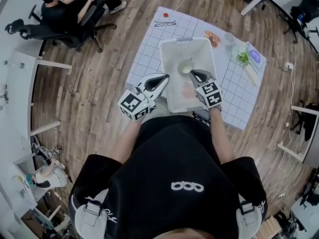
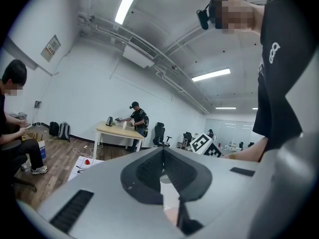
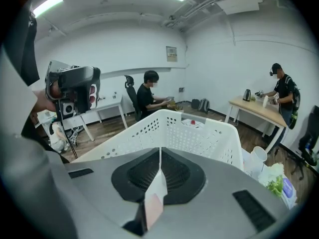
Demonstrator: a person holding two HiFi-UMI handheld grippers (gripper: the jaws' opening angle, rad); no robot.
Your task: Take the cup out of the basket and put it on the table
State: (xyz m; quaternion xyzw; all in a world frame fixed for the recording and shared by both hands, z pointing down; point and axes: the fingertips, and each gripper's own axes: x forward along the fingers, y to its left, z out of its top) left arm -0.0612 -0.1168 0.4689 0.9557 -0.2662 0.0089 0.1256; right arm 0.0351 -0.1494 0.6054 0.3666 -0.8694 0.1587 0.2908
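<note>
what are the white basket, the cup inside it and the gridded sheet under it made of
White perforated basket: moulded plastic by the look, with regular rows of holes and a smooth, slightly glossy rim. Pale green cup: smooth and plain; plastic or ceramic, too small to tell. White gridded sheet: thin and flat on the table, probably paper or vinyl, with a matte look.

Wood-plank floor (image 1: pixel 89 113) throughout. White walls (image 3: pixel 124 49), small poster (image 3: pixel 171 53) high up. Long ceiling strip lights (image 2: pixel 127 4) lit; air unit (image 2: pixel 141 51) under ceiling. Light wooden table (image 2: pixel 117 129) by far wall, black office chair (image 2: pixel 160 133) beside it. White desk (image 1: pixel 20 78) at room edge.
</note>
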